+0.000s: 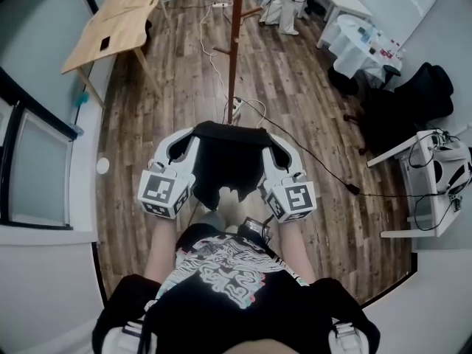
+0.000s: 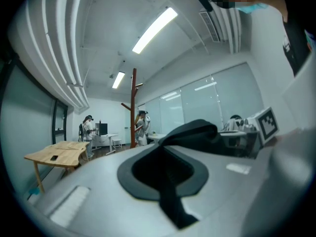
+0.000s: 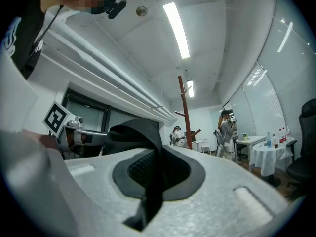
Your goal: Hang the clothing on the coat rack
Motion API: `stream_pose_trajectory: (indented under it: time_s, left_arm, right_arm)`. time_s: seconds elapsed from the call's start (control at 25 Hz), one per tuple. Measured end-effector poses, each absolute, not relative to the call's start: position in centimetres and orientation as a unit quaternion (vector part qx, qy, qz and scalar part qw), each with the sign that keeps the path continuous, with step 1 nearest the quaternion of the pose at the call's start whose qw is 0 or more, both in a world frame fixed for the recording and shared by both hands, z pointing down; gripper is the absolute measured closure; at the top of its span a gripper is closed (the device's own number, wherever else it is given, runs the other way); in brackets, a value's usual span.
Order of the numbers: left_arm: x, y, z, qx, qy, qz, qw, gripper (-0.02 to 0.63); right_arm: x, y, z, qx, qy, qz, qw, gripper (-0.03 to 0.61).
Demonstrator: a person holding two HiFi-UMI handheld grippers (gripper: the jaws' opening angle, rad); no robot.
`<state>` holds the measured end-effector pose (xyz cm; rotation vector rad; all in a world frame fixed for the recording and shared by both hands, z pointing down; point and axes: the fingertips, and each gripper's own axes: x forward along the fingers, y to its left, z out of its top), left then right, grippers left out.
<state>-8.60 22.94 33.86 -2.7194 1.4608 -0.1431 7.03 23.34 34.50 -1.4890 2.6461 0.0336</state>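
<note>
A: What sits closest to the camera?
B: The person's patterned shirt [image 1: 221, 268], at the bottom of the head view; just ahead of it come the two grippers, side by side, each with its marker cube toward the body.
A: And the jaws?
B: The left gripper [image 1: 193, 135] has its jaws closed on the black garment [image 1: 228, 157]; its own view shows a strip of the dark fabric pinched in the seam between the pads; the right gripper [image 1: 271, 139] is the same, jaws clamped on the opposite edge of the cloth, with a fold rising above them.
A: So where is the clothing?
B: Stretched between the two grippers, its top edge running from one to the other, the rest hanging below over the wooden floor [image 1: 177, 87]; it touches nothing else that I can see.
A: The coat rack?
B: The coat rack [image 1: 234, 43] stands farther ahead, a reddish-brown pole with short pegs, almost in line with the middle of the garment but well apart from it; a white power strip [image 1: 236, 109] lies near its lower end, and a black cable [image 1: 317, 161] runs from there off to the right.
A: Beyond that?
B: A wooden table [image 1: 118, 24] at the far left; a white-covered round table [image 1: 358, 43] with bottles at the far right, a black chair [image 1: 413, 94] near it; both gripper views show people [image 2: 143, 125] standing past the rack.
</note>
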Motion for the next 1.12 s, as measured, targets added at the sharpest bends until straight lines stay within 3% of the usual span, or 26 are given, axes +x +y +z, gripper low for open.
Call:
stream_pose_trajectory:
  time_s: [1.12]
  left_arm:
    - [-11.1, 4.2, 34.1, -0.888, 0.46, -0.021, 0.019, 0.614]
  right_arm:
    - [4.8, 5.1, 34.6, -0.496, 0.867, 0.033, 0.031, 0.565]
